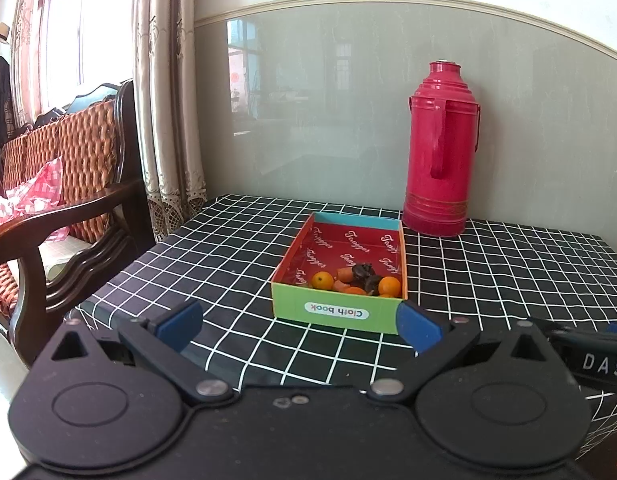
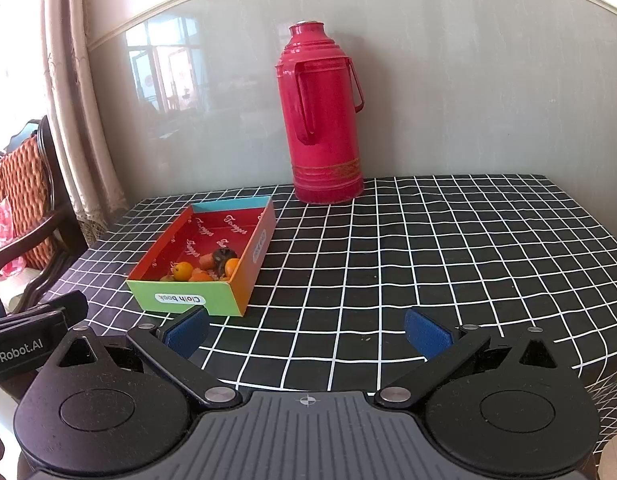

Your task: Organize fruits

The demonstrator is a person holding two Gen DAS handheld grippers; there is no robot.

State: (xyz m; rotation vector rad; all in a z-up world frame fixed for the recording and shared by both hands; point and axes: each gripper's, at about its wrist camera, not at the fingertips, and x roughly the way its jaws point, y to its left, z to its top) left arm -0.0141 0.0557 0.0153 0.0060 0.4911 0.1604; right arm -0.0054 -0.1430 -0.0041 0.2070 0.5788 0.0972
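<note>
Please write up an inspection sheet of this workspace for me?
Surface: black cloth with white grid covering the table.
Job's things: small orange fruits and a dark shrivelled piece at the near end of the open red-lined cardboard box.
Clutter: tall red thermos flask behind the box.
Grippers: left tongs and right tongs both open, empty.
Cables: nothing seen.
Surroundings: wooden armchair, beige curtain, glossy wall panel.

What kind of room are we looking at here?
Probably a home living or dining room: a wooden armchair by curtains, a checked tablecloth, and a red thermos by the wall.
</note>
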